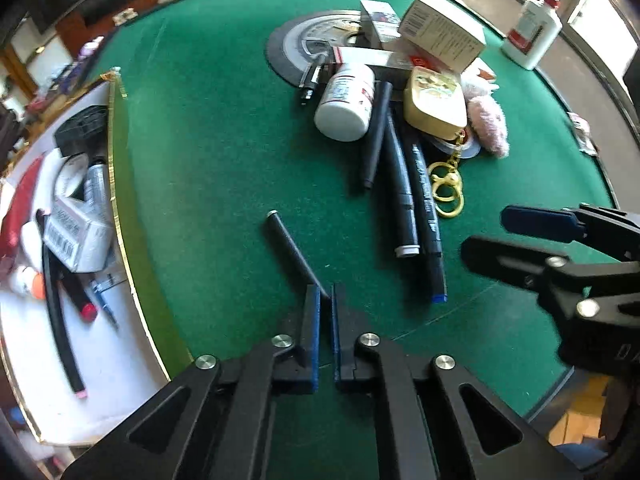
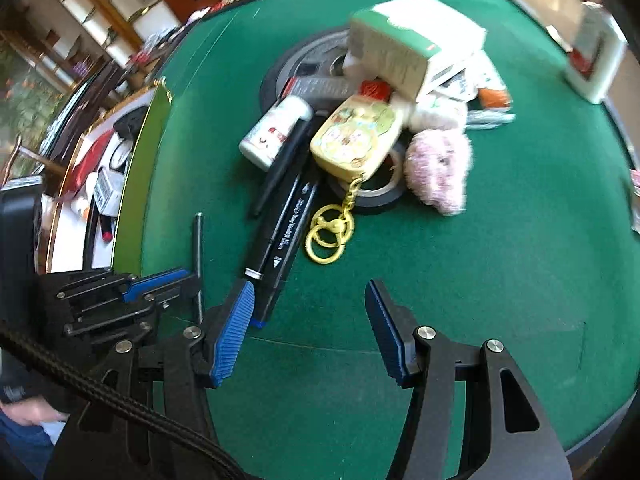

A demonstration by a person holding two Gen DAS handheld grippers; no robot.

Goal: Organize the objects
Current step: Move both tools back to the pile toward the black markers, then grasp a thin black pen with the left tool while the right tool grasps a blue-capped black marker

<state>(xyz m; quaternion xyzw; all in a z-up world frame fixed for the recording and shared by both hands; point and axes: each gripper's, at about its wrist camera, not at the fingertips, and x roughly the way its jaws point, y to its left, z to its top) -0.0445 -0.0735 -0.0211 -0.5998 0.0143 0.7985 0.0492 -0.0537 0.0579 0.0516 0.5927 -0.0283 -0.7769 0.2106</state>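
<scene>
Gripping: left tool (image 1: 326, 300) pinches the near end of the black pen (image 1: 294, 254).
Pen: light, stiff, smooth; may swing.
Right tool (image 2: 310, 328): spread, empty.

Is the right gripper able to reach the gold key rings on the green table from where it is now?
Probably yes. The right gripper is open with nothing between its pads, and the gold key rings lie just ahead on bare green table. Only the black markers lie close beside them.

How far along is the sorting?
Partly done: the white tray already holds a box, pens and other bits. In hand: the left gripper is shut on the thin black pen; the right gripper is open. Left: the pile of markers, bottle, boxes and keychain.
</scene>
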